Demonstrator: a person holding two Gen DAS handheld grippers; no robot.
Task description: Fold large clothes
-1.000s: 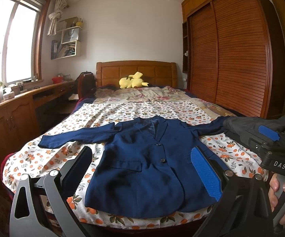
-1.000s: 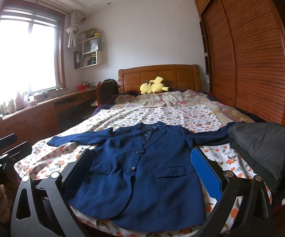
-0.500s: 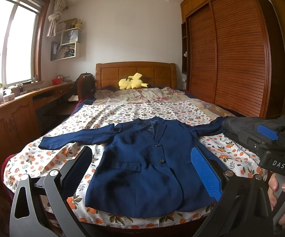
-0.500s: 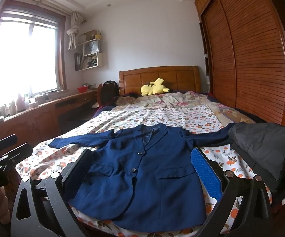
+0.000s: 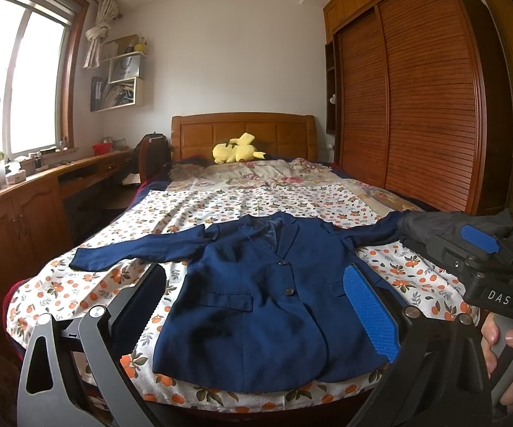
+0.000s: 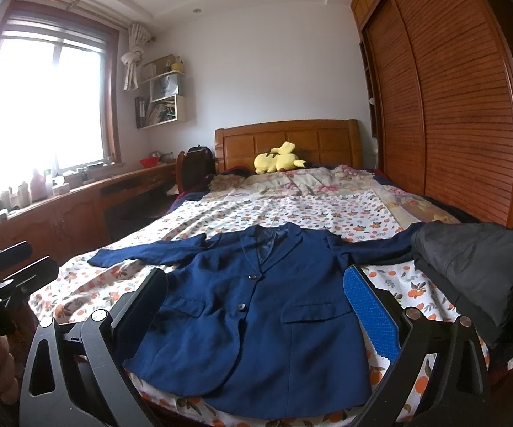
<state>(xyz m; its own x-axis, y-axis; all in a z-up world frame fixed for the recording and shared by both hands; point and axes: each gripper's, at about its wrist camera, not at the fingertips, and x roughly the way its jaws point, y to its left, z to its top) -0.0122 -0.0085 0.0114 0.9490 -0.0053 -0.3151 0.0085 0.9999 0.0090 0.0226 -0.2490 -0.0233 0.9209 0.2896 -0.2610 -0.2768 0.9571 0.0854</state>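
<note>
A navy blue blazer (image 5: 252, 306) lies face up and buttoned on the foot of the bed, both sleeves spread out sideways; it also shows in the right wrist view (image 6: 256, 313). My left gripper (image 5: 256, 306) is open and empty, held above the bed's foot edge in front of the blazer's hem. My right gripper (image 6: 256, 306) is open and empty at about the same height; it also shows at the right of the left wrist view (image 5: 484, 249). The blazer's right sleeve end is hidden under dark clothing.
A pile of dark grey clothing (image 6: 476, 267) sits on the bed's right side. The bed (image 5: 256, 199) has an orange-patterned sheet, and a yellow plush toy (image 5: 236, 151) lies by the headboard. A wooden wardrobe (image 5: 416, 106) lines the right wall, a desk (image 5: 25, 195) the left.
Both grippers have risen a little, so the blazer sits slightly lower in both views. Nothing was grasped.
</note>
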